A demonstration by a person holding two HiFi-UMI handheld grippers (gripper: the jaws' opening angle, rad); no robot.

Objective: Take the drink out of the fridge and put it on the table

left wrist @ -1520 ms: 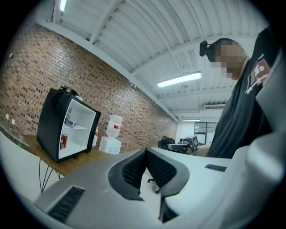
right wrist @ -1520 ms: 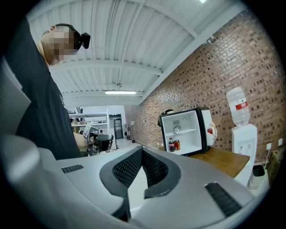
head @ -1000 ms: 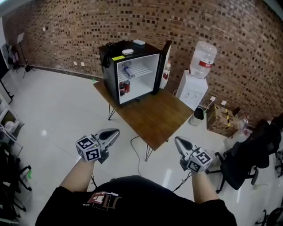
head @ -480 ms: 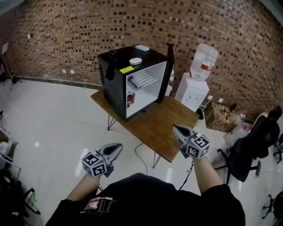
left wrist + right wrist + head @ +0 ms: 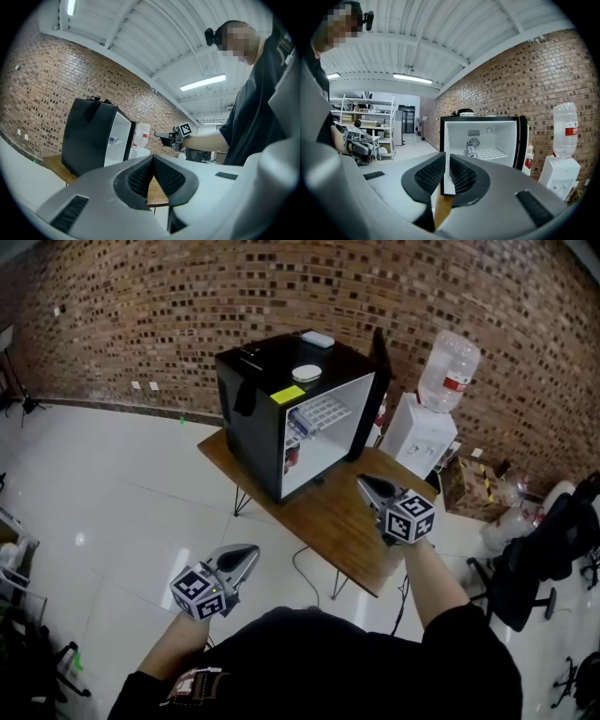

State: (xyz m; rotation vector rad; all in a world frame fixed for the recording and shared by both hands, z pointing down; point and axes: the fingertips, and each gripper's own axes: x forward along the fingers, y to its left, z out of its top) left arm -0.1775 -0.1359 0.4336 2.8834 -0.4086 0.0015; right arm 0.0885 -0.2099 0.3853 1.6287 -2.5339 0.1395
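Fridge (image 5: 255,427) interior partly hidden

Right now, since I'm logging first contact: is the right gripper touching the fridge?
Apart. The right gripper view shows the fridge standing well ahead of the right gripper, whose opening jaws hold nothing; head view shows table between them.

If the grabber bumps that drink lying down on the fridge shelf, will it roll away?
Probably, yes. The drink lies on its side on the wire shelf, so its round body would likely roll when nudged. It looks smooth and shiny, so it may slip a little when squeezed. It is small next to the fridge, so it is probably not heavy.
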